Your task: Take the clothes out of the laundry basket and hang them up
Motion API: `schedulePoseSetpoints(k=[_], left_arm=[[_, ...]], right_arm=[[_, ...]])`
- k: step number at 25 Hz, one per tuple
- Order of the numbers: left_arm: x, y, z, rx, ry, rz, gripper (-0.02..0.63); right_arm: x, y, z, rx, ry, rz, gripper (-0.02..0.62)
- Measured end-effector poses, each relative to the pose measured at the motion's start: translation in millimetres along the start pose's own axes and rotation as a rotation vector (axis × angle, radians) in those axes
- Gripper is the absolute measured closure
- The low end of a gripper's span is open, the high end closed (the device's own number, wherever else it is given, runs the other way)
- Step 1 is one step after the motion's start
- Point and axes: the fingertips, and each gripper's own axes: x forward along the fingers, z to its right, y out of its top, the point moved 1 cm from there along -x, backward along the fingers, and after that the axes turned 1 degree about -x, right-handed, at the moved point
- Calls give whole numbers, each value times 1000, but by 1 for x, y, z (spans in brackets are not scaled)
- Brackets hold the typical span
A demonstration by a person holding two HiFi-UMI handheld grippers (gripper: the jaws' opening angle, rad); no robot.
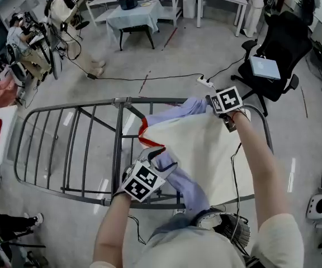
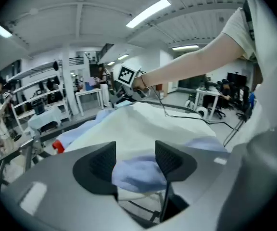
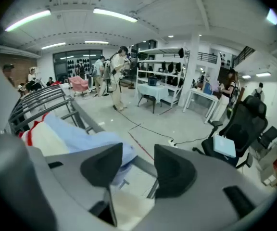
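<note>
Left claw [image 2: 135, 153] gapes around the blue garment [image 2: 134, 175]; right claw [image 3: 138, 158] gapes just beside it.

Overhead plus two close-ups, sharing rack [image 1: 119, 101]

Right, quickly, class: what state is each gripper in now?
Left gripper: open; pale blue fabric garment lies between its jaws, not gripped.
Right gripper: open, holding nothing.
</note>
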Motion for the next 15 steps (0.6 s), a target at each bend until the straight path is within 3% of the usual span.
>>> schedulePoseSetpoints(k=[4, 7, 9, 12, 15], left_arm=[[-2, 6, 39, 38, -188, -26, 295], [-13, 9, 74, 94, -313, -31, 296], [-15, 0, 98, 136, -377, -64, 305], [-4, -4, 111, 122, -329, -80, 427], [11, -24, 117, 127, -262, -144, 500]], right_arm=[[-36, -30, -39, -93, 50, 38, 390], [-70, -50, -73, -155, 90, 68, 390], [-92, -63, -93, -142, 113, 96, 391], [-127, -84, -112, -73, 130, 147, 394], [-161, -105, -128, -6, 134, 188, 403]])
